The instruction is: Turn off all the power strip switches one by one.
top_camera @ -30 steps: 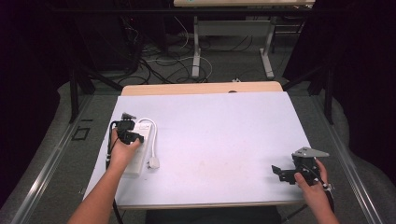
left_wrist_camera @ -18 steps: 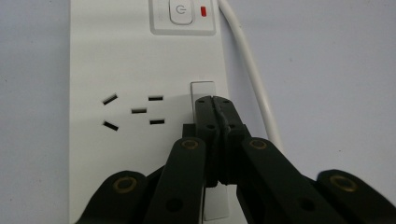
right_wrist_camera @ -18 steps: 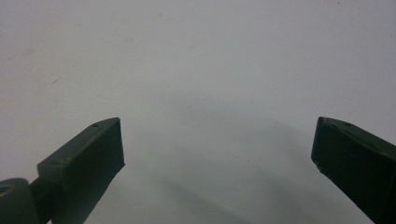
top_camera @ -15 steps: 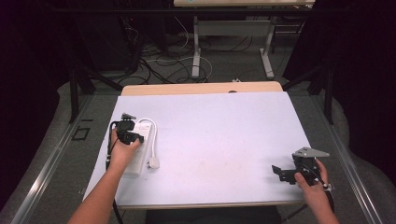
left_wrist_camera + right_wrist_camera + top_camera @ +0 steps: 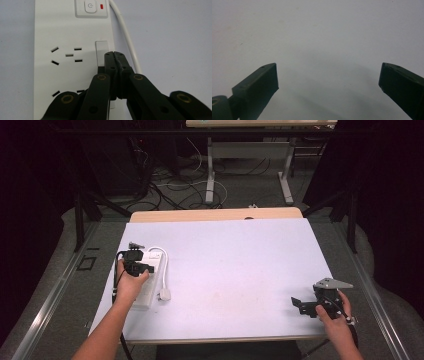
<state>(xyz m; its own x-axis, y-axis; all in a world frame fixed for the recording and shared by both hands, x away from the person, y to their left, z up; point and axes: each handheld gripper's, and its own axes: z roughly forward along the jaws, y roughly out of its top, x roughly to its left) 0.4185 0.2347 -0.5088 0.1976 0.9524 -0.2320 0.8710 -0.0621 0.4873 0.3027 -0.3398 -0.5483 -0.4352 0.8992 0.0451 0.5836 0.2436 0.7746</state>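
At the left of the high view, our left gripper is clenched with nothing between its tips, over a white plastic power strip lying on the pale table. Hand and gripper hide much of the strip; its white cord runs out of frame. At lower right, our right gripper gapes wide over bare surface.

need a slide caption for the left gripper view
Closed left gripper over a white plastic power strip, tips at a small white rocker switch.
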